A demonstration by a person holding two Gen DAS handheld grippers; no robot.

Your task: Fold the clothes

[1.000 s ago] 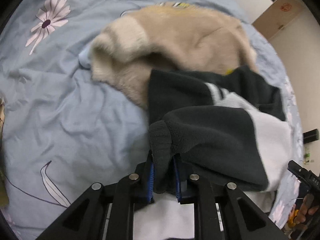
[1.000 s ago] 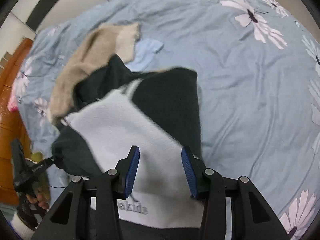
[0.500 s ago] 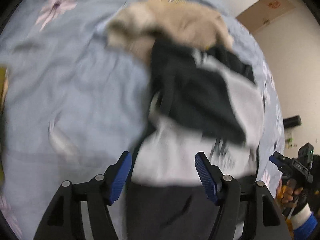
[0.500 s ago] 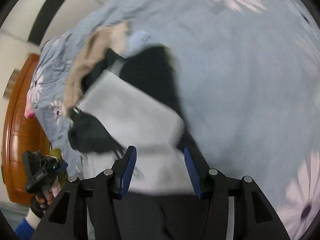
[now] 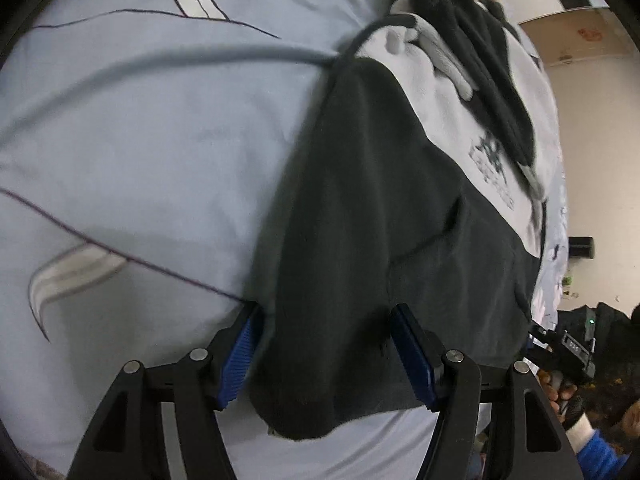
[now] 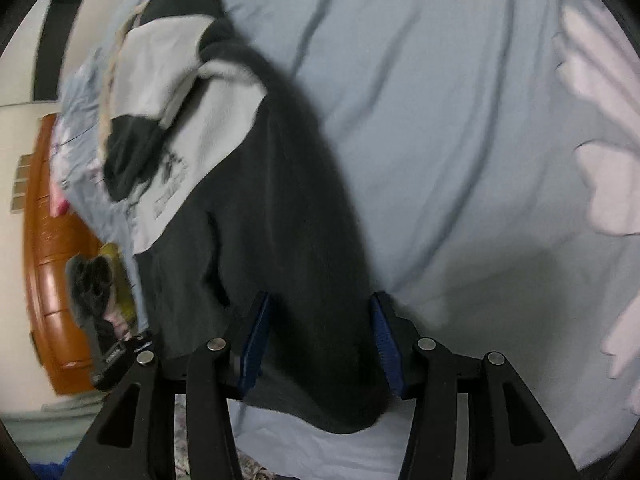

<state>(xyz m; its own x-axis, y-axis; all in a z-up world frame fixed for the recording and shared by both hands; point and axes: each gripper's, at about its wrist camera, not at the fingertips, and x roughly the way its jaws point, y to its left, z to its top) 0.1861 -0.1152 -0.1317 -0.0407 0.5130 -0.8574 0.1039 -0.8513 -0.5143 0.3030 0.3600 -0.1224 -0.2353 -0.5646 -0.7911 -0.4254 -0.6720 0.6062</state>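
Sweater (image 5: 360, 216), dark with a pale chest panel, lies on the blue bed (image 5: 140, 140), its hem between the wide-open fingers of both the left tool (image 5: 326, 356) and right tool (image 6: 318, 346), neither gripping it

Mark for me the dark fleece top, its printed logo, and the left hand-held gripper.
dark fleece top (image 5: 360, 264), left wrist view, on the dark lower body panel.
printed logo (image 5: 494, 168), left wrist view, on the grey chest panel's lettering.
left hand-held gripper (image 5: 326, 356), left wrist view, midway between its open blue-padded fingertips.
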